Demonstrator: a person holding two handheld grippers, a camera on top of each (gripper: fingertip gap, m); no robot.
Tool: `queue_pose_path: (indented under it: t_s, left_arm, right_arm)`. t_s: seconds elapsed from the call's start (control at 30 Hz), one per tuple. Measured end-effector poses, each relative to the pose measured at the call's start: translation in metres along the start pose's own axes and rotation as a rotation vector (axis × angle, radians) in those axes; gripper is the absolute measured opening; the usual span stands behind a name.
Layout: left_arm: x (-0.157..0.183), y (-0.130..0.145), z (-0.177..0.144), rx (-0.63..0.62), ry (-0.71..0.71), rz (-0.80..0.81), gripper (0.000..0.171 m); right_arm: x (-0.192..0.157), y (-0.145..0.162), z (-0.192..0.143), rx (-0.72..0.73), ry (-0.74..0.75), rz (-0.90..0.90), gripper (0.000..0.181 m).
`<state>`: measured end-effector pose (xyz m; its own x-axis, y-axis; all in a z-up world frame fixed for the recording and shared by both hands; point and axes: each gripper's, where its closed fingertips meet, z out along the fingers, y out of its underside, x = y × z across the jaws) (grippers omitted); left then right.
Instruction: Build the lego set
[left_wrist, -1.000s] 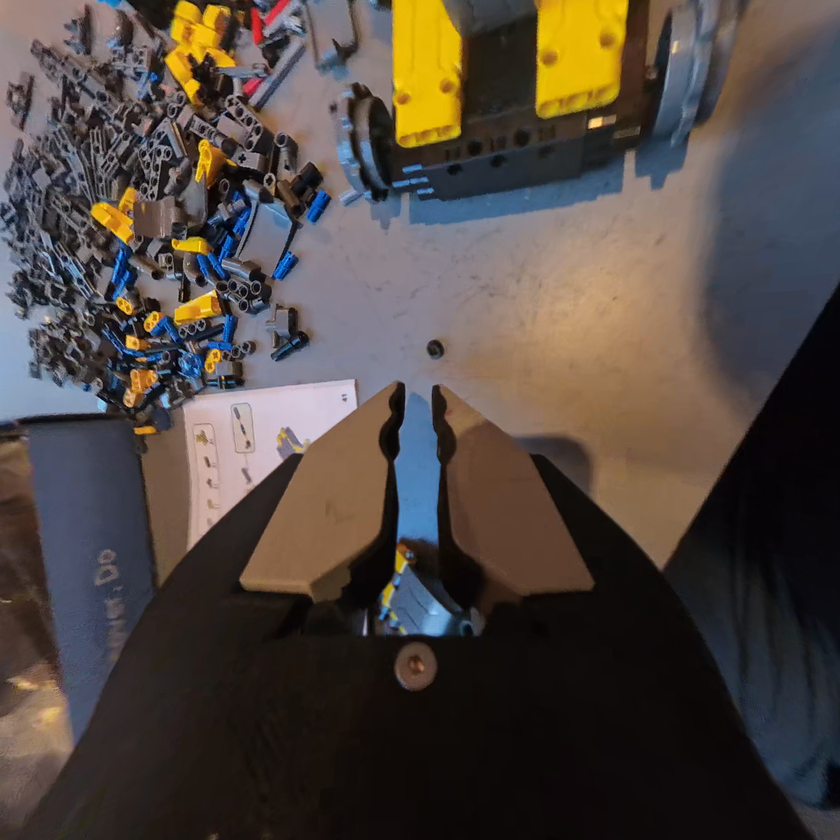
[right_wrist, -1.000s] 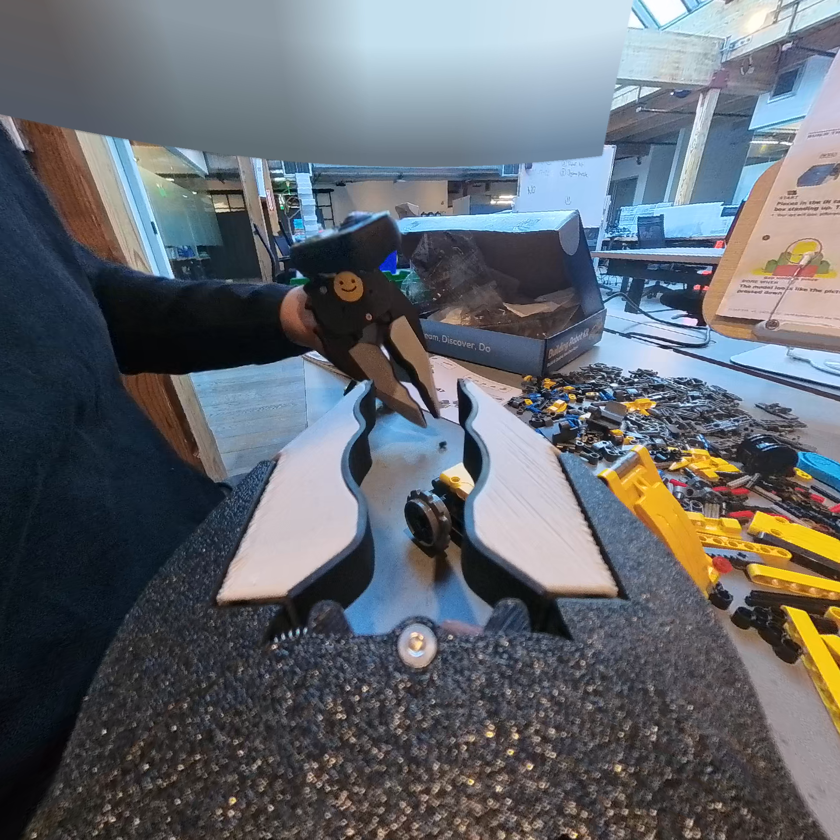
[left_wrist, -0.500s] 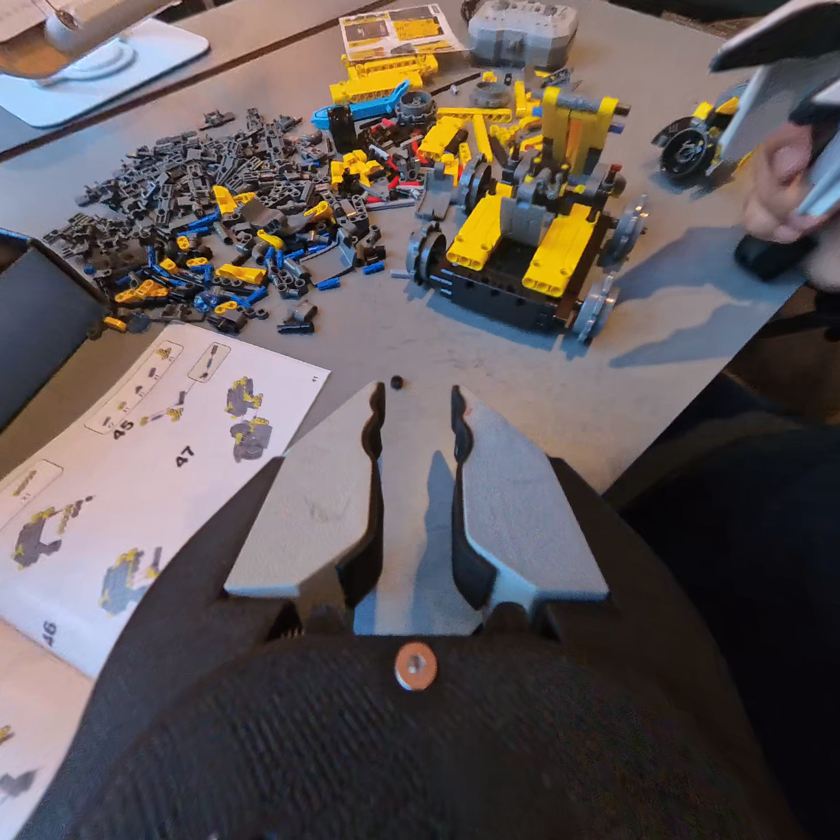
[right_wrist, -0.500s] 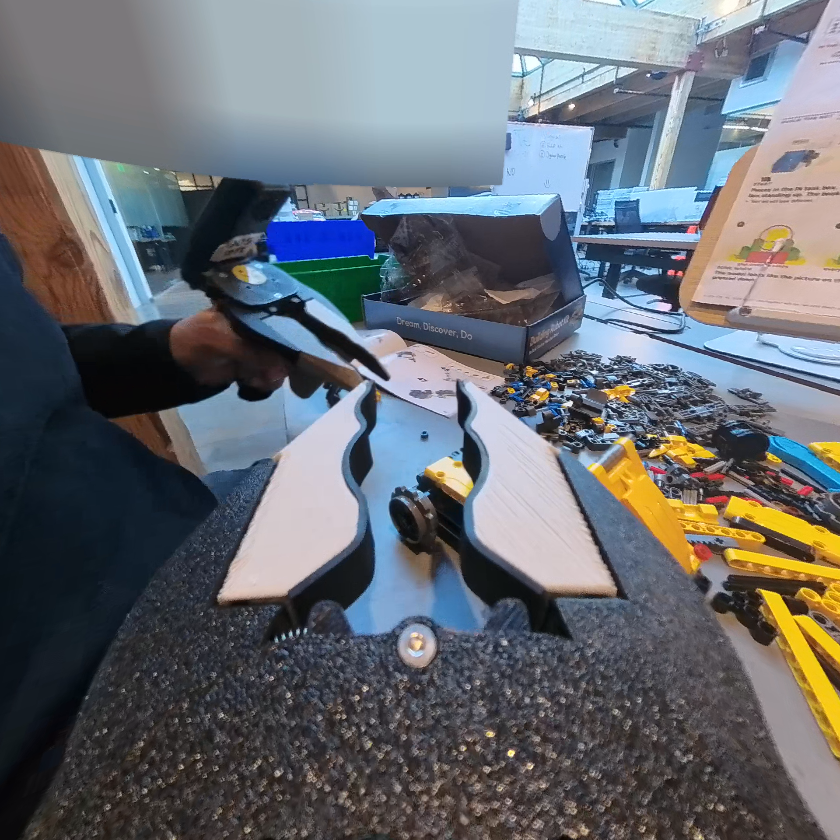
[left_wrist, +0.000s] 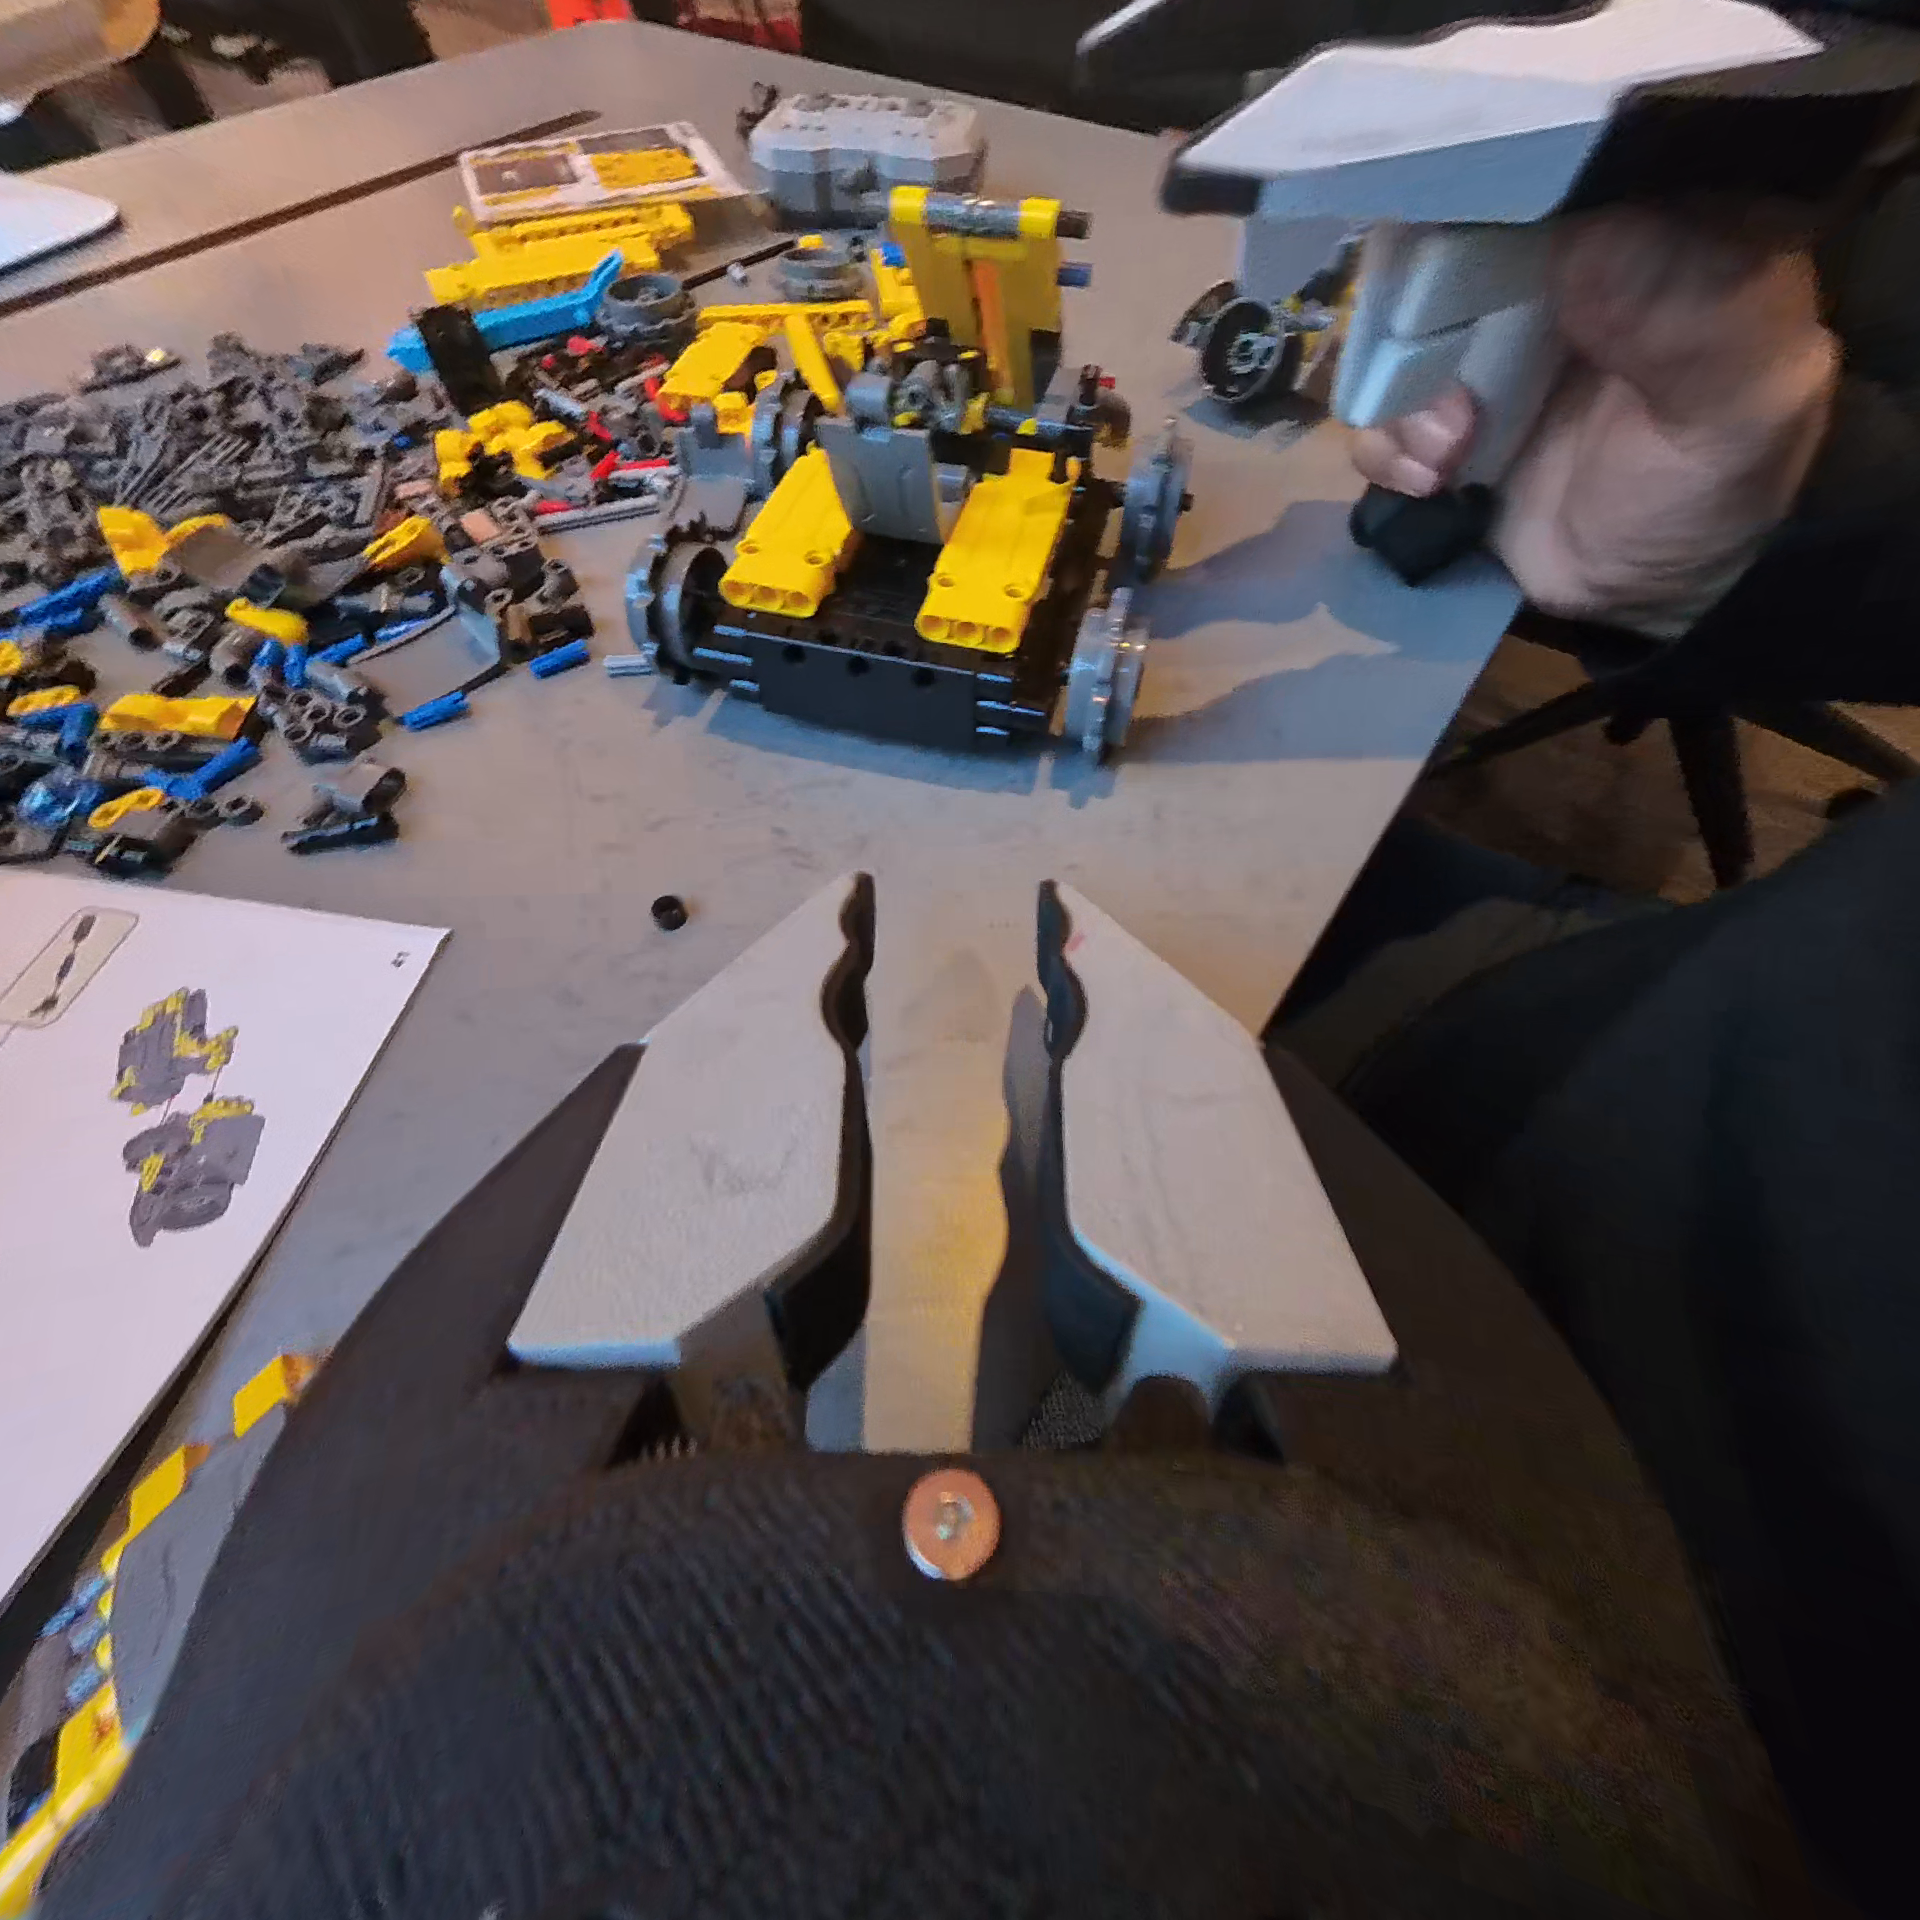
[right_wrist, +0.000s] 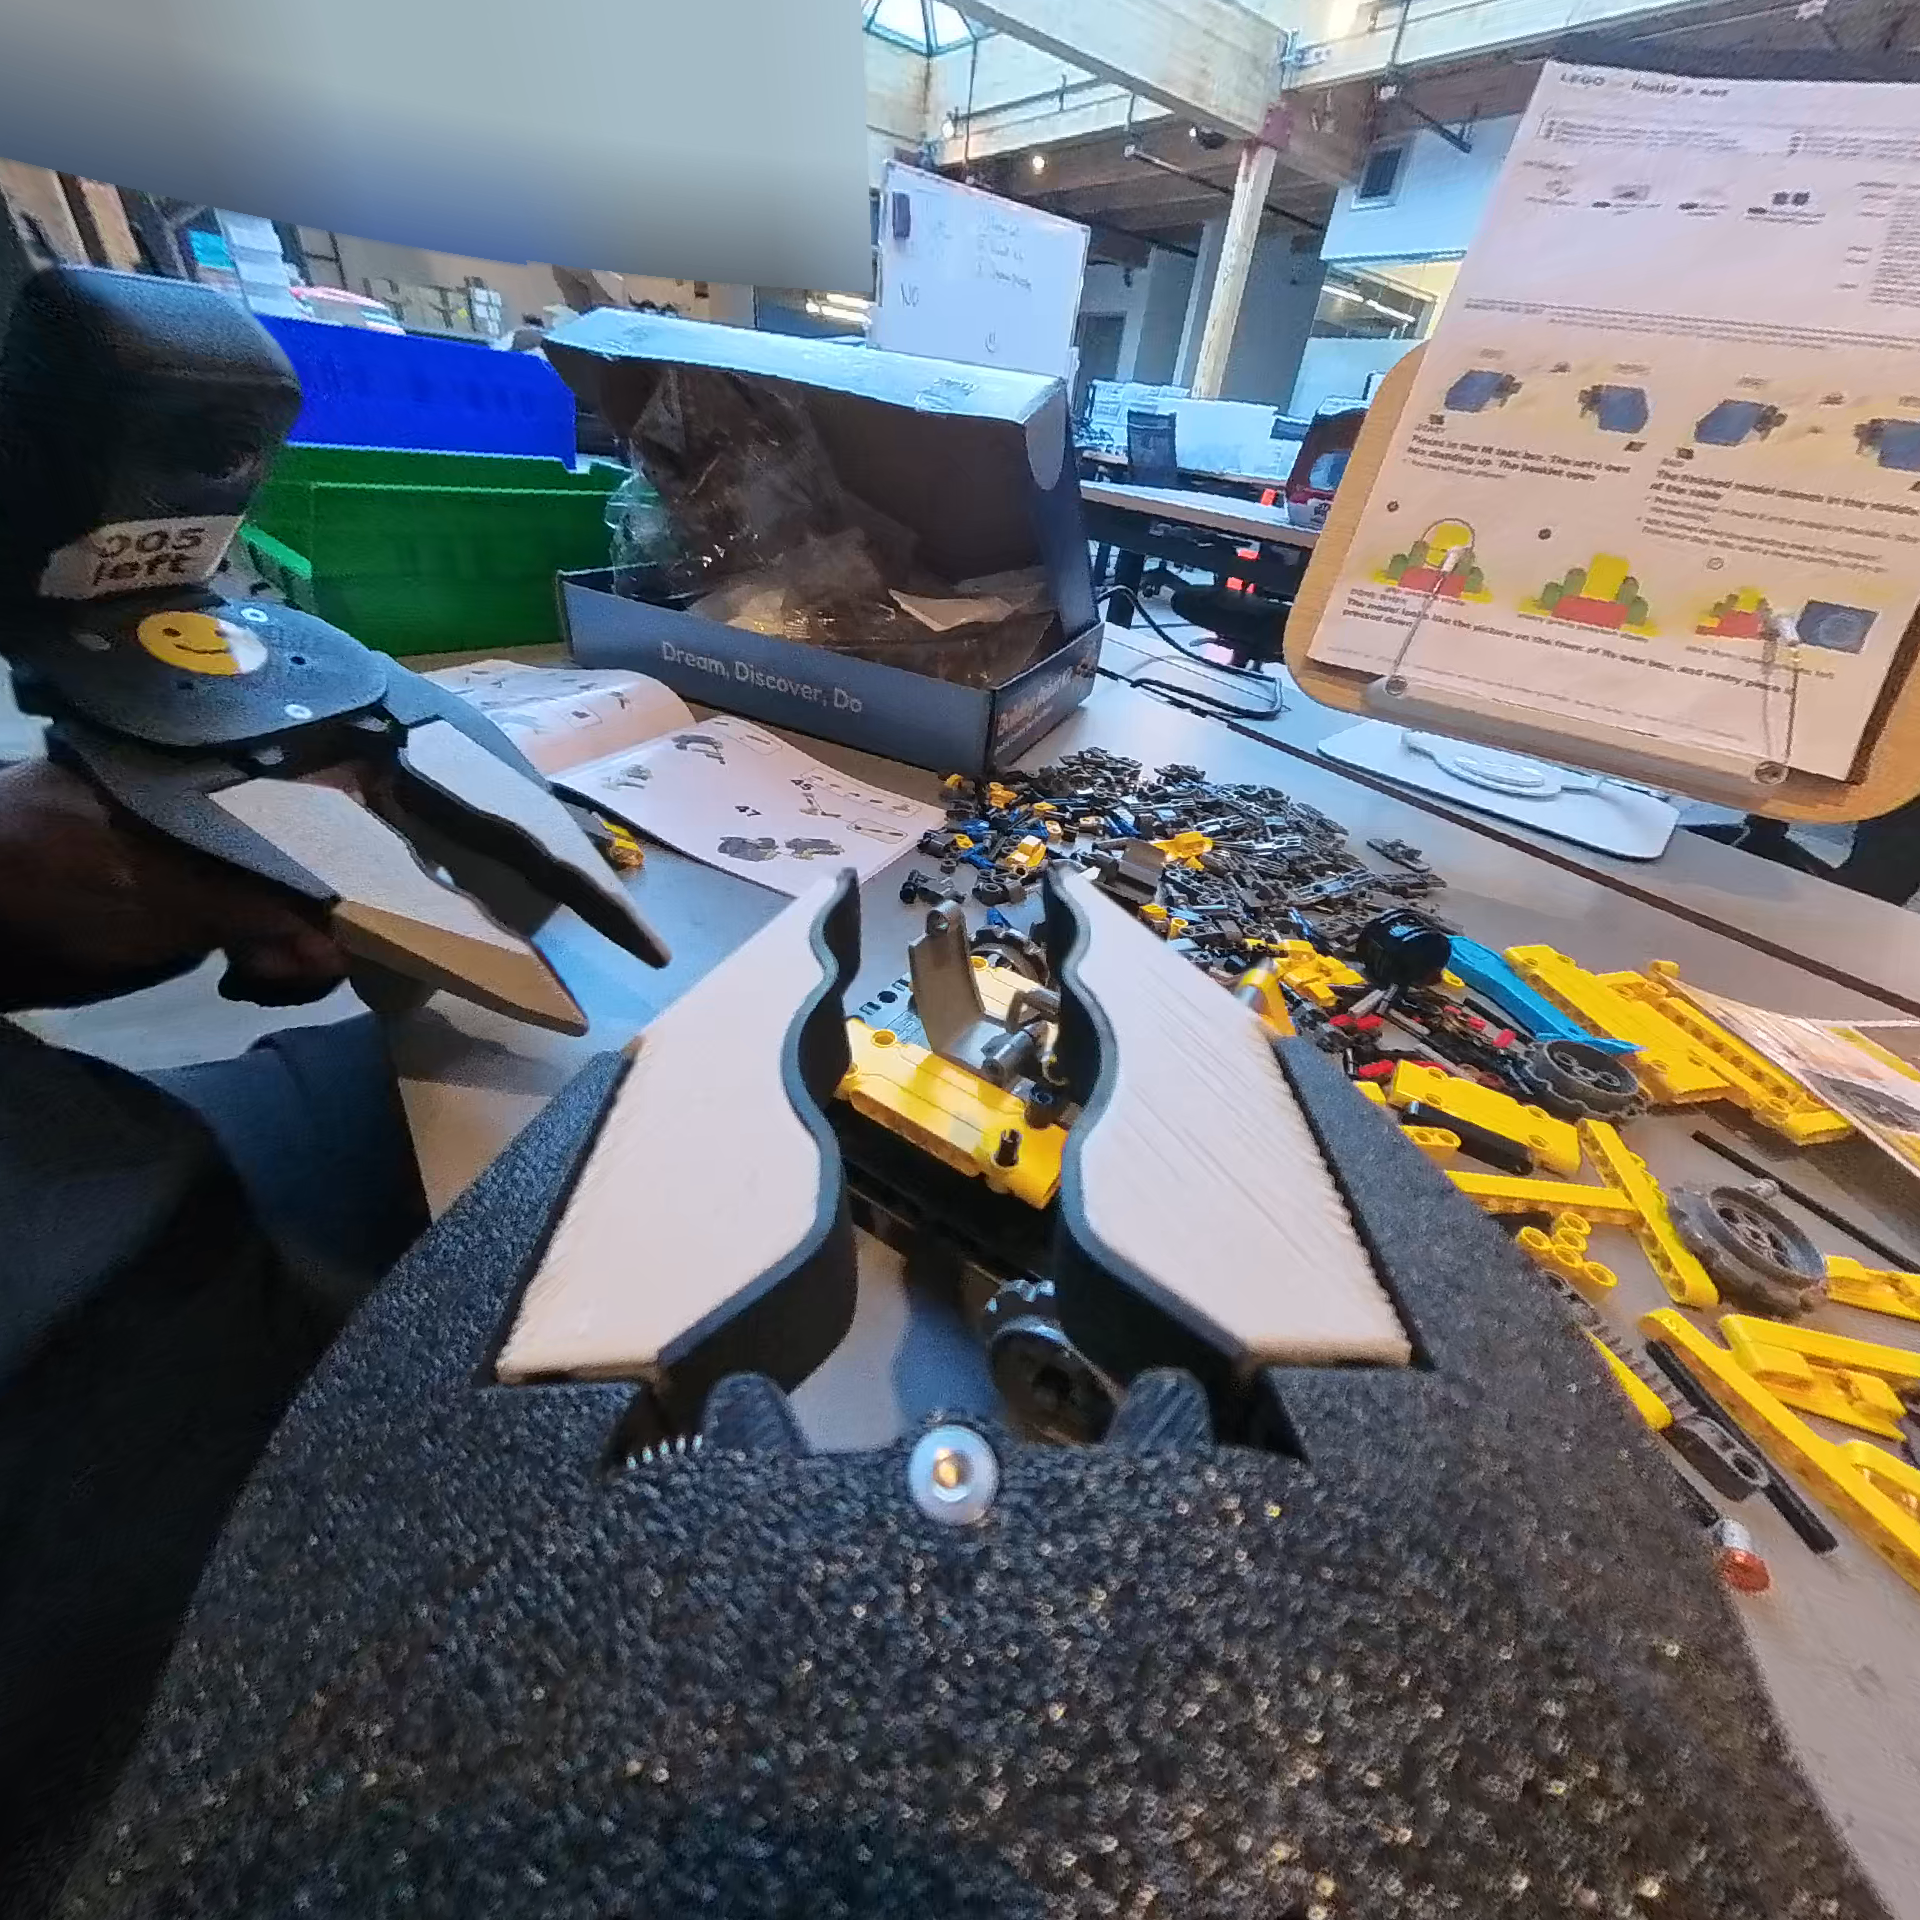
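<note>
My left gripper is open and empty, held over the near edge of the grey table. A small black round piece lies just left of its fingertips. A part-built yellow and black vehicle model stands farther ahead. My right gripper is open and empty above that model, which shows between its fingers. A hand holds it at the upper right of the left wrist view. The left gripper also shows at the left of the right wrist view.
Loose dark, blue and yellow pieces are piled left of the model. An open instruction booklet lies near left. A wheel assembly, yellow beams, an open dark box and a sign stand are around. Tip to tip, the grippers are about 12 cm apart.
My left gripper has opened from nearly shut and tilted up from looking straight down at the table. My right gripper has moved over the vehicle model.
</note>
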<state>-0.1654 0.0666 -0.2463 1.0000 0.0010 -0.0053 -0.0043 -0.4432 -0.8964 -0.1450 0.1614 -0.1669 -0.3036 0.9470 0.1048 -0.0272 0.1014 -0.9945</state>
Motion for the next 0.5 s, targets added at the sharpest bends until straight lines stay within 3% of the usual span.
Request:
queue_pose_path:
  t_s: [0.13,0.5]
  left_arm:
    - [0.012,0.006,-0.001,-0.011,0.084,0.020,0.047]
    - [0.016,-0.005,0.002,0.005,0.176,-0.078,0.046]
  right_arm:
    - [-0.001,0.001,0.002,-0.005,0.000,-0.009,0.035]
    - [0.001,0.004,0.005,-0.033,0.015,-0.014,0.035]
